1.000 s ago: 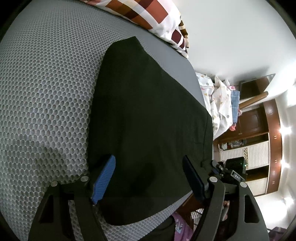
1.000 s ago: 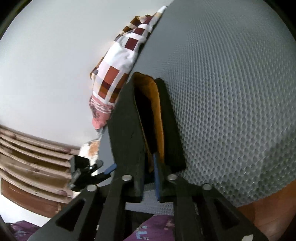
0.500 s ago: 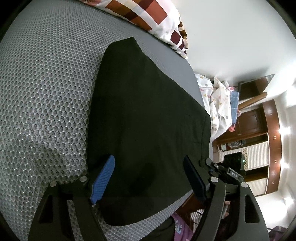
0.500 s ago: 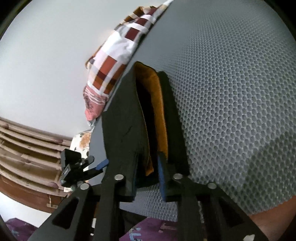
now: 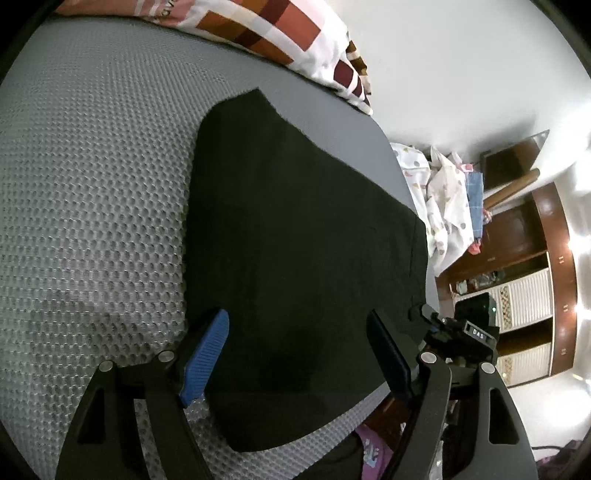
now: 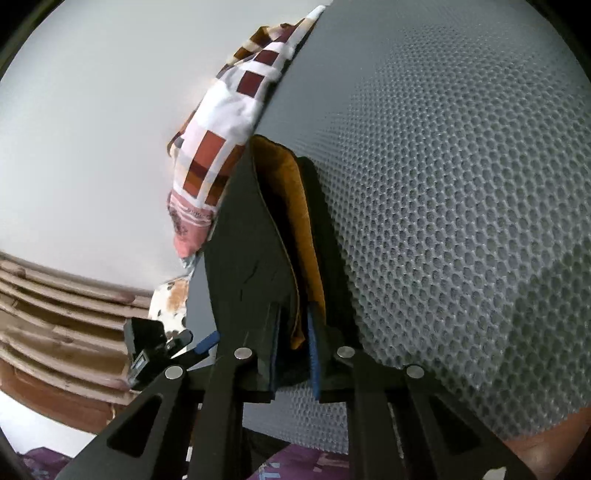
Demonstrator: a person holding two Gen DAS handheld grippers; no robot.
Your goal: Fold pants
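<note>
Legible text is limited to one item. In the left wrist view, a small white label reading "DAS" sits on the black device (image 5: pixel 476 334) mounted beside the far gripper. Pinkish lettering runs along the top edge of the checked red, brown and white pillow (image 5: pixel 258 26), too cropped and distorted to read. The right wrist view shows no readable marking.

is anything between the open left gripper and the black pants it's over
Nothing visible. The left gripper is open, its blue fingers straddling the black pants, which lie flat on the grey mesh mattress. The patchwork pillow sits far off at the head end. The right gripper already clamps the pants' edge.
</note>
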